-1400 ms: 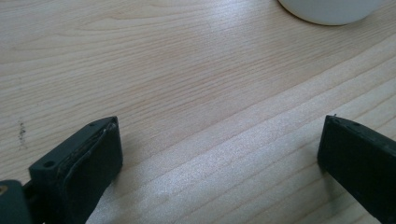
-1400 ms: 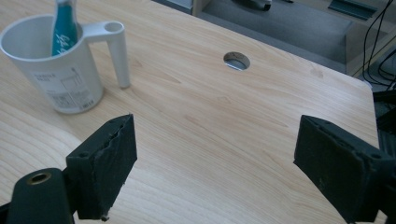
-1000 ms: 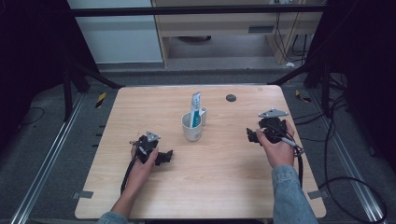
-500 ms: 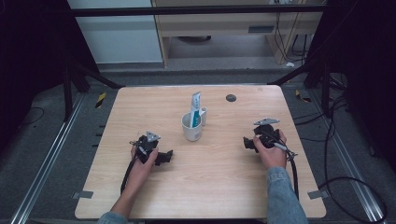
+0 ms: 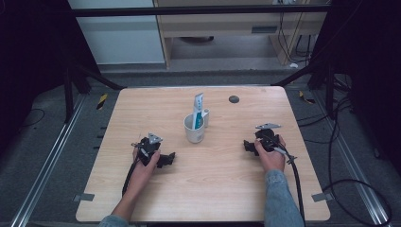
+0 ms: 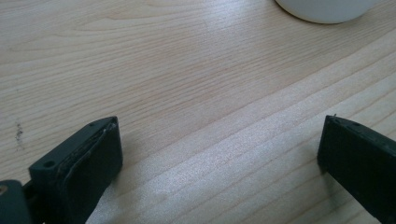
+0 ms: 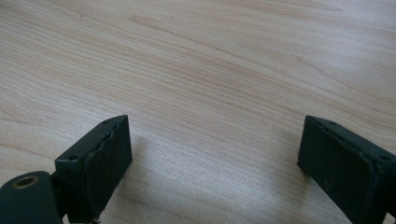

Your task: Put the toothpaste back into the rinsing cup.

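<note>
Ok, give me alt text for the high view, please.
A white mug holding a toothpaste tube stands mid-table, between two hand-held tools: the left tool and right tool both rest on the wood, apart from it.

My table (image 5: 217,189) is pale wood with fine straight grain, smooth, with a soft satin sheen where the light catches it in the gripper views. The white mug (image 5: 195,128) at the centre looks like glazed ceramic, smooth and faintly glossy. The tube (image 5: 199,109) standing in it looks like soft plastic, white and blue, slightly shiny. My left gripper (image 6: 219,154) has matt black plastic jaws, its inner pads worn and rough at the edges. My right gripper (image 7: 215,156) is the same matt black, with a nicked pad edge. On top of each sits a dull grey plate. My right sleeve (image 5: 282,201) is blue denim cloth.
</note>
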Motion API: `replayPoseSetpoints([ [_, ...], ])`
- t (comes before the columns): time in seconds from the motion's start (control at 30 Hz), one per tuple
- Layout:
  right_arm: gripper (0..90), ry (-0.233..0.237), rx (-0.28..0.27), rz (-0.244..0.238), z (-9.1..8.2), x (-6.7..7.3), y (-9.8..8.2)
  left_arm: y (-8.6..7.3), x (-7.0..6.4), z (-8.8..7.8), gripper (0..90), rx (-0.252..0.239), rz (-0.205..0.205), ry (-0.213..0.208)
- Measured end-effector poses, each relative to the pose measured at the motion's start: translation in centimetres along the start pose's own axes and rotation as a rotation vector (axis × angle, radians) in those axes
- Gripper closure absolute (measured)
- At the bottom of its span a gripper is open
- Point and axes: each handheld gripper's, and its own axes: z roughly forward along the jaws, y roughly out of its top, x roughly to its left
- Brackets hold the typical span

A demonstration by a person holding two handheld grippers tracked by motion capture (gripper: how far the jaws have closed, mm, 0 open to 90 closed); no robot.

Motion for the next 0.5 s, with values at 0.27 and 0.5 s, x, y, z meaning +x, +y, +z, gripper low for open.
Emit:
replayPoseSetpoints([
  [0.27, 5.1, 0.011, -0.021, -0.01, 0.44, 0.34, -0.03, -0.01, -0.03, 0.0, 0.0, -0.001, 0.001, -0.003],
  [0.5, 1.3, -0.019, -0.012, 0.017, 0.54, 0.25, -0.01, -0.04, -0.04, -0.03, 0.0, -0.003, 0.004, -0.01],
])
